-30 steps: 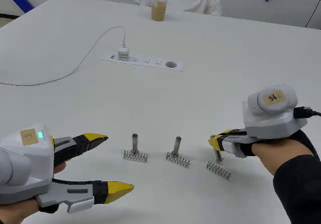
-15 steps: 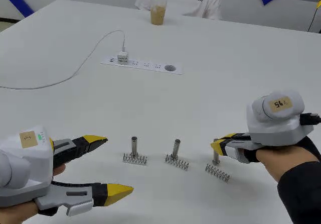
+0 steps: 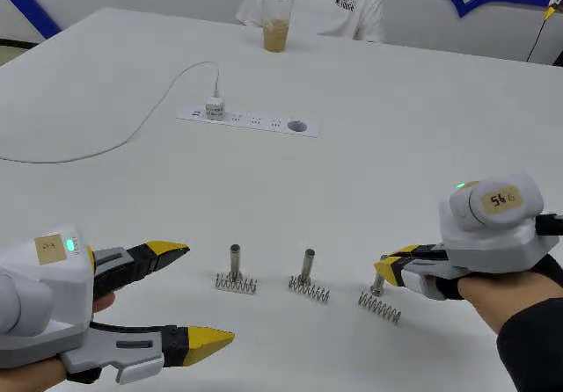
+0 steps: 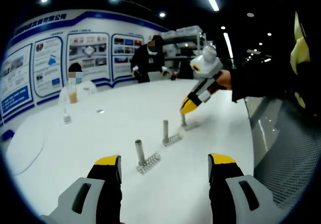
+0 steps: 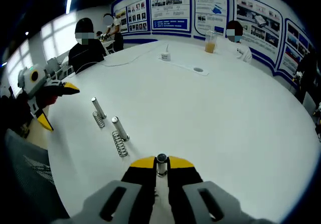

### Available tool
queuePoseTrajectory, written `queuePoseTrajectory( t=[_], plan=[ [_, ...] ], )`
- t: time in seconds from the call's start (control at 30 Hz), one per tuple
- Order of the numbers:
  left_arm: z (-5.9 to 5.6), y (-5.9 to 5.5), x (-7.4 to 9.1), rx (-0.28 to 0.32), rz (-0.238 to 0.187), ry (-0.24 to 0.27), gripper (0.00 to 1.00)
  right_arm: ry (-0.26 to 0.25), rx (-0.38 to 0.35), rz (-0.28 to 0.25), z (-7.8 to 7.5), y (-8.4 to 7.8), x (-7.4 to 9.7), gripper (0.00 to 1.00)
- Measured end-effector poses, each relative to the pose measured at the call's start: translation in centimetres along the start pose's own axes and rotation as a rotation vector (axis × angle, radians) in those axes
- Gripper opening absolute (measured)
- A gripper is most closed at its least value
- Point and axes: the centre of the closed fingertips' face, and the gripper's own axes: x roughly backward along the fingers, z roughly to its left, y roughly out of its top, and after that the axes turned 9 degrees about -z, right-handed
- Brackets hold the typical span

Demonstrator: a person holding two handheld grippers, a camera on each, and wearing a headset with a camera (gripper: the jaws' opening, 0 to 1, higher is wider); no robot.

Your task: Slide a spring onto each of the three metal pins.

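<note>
Right gripper (image 3: 387, 268) has its yellow-tipped jaws pinched on the rightmost short grey metal pin (image 5: 161, 159). Its coiled wire spring (image 3: 379, 308) is lying flat just beside the base on the white table (image 3: 352, 146). Left gripper (image 3: 209, 290) hangs wide open, well off to the side. Looks like no spring's on yet, so I'd guess the next move is grabbing that spring and threading it over the pin top.
</note>
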Motion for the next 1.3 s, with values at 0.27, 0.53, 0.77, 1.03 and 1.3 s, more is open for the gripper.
queuePoseTrajectory(
  t=[0.27, 0.53, 0.77, 1.03, 1.3],
  plan=[
    [-0.1, 0.2, 0.0, -0.004, -0.003, 0.002, 0.72, 0.0, 0.018, -0.006, 0.1, 0.0, 0.2, 0.09],
    [-0.1, 0.1, 0.0, -0.004, -0.004, 0.001, 0.71, 0.003, 0.024, -0.015, 0.1, 0.2, 0.3, 0.1],
    [-0.2, 0.2, 0.0, -0.005, -0.004, -0.001, 0.71, 0.005, 0.034, -0.024, 0.2, 0.4, 0.7, 0.11],
    [-0.4, 0.2, -0.2, -0.006, -0.005, -0.008, 0.71, 0.013, 0.05, -0.029, 0.3, 0.3, 1.5, 0.12],
    [-0.4, 0.2, -0.2, -0.008, -0.003, -0.008, 0.71, 0.035, 0.053, -0.012, 0.5, -1.2, 2.2, 0.12]
  ],
)
